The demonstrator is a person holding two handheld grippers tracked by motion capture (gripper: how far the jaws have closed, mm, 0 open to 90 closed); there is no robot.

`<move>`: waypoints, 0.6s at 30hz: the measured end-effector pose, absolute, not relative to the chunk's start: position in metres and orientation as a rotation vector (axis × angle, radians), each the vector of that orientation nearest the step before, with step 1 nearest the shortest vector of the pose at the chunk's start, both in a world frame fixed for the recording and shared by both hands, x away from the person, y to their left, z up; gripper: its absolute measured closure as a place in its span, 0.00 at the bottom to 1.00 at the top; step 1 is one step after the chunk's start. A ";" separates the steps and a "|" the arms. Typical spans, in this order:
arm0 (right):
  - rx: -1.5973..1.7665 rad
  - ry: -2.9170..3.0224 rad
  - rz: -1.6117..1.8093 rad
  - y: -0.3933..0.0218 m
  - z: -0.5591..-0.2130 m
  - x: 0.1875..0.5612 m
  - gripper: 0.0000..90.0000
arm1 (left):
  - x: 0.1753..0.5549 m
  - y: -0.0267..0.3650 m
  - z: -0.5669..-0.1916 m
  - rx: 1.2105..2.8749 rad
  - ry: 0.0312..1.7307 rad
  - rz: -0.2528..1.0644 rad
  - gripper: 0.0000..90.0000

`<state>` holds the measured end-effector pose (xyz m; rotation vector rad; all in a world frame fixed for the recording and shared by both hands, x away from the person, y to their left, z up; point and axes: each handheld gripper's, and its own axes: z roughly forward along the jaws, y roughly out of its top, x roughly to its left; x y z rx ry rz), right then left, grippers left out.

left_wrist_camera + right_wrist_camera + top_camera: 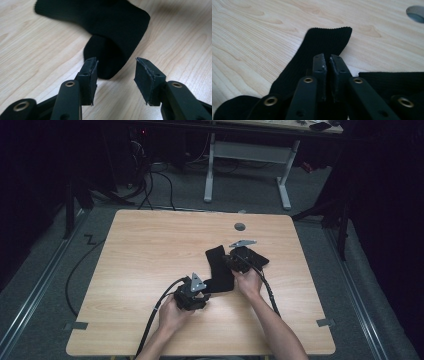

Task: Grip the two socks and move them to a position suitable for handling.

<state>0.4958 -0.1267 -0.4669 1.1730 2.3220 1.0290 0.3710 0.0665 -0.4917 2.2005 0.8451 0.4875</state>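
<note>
- The wooden table [150,270] carries the work; a round grey cable port [240,226] sits near its far edge, seen again at the corner of the right gripper view.
- A black sock [219,270] lies flat near the table's middle, its ribbed cuff pointing away from the person and its toe end nearest the left gripper. In the left gripper view the sock [110,32] is folded, with the rounded toe reaching toward the jaws.
- A second black sock [257,257] lies just right of the first, partly under the right gripper; the right gripper view shows it [392,80] as a dark strip beside the jaws.
- The left gripper [115,77] stands with its jaws clearly apart; the toe lies just ahead of the gap, and the pads press on nothing.
- The right gripper [327,72] hangs over the first sock [322,47] with only a thin slit between its pads. Whether any cloth is caught there cannot be told.
</note>
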 end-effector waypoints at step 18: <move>1.099 2.394 1.054 -0.152 -0.478 0.461 0.64 | 0.378 0.052 -0.487 2.193 0.819 0.509 0.97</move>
